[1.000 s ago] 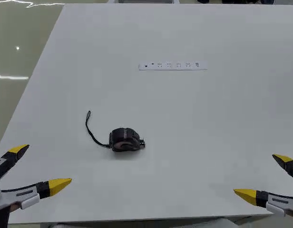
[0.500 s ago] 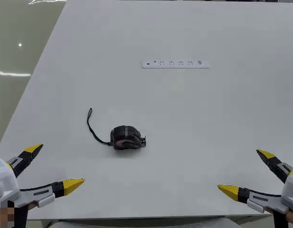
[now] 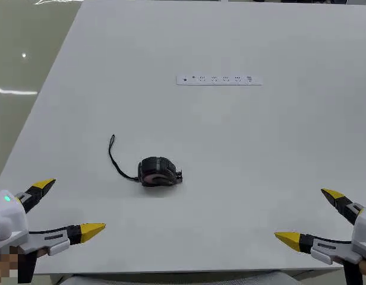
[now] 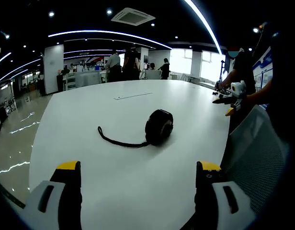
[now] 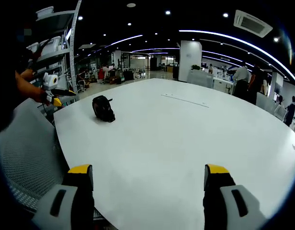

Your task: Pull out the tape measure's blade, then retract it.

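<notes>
Am holding left gripper [image 3: 74,205] over near table edge, jaws spread wide, gripping nothing. Right gripper [image 3: 303,215] is hovering well apart on other side, equally wide open, empty. Tape measure [image 3: 158,173] is lying on white table [image 3: 260,154] between them, nearer left, cord [image 3: 116,159] trailing away from it, no blade drawn out. Judgement: am flanking case so one claw can pin body while other takes blade tip. Pull not yet begun.

My left claw [image 3: 71,205] and right claw [image 3: 306,215] match: white housings, slim black jaws ending in yellow points. A small green light glows on the left housing.
</notes>
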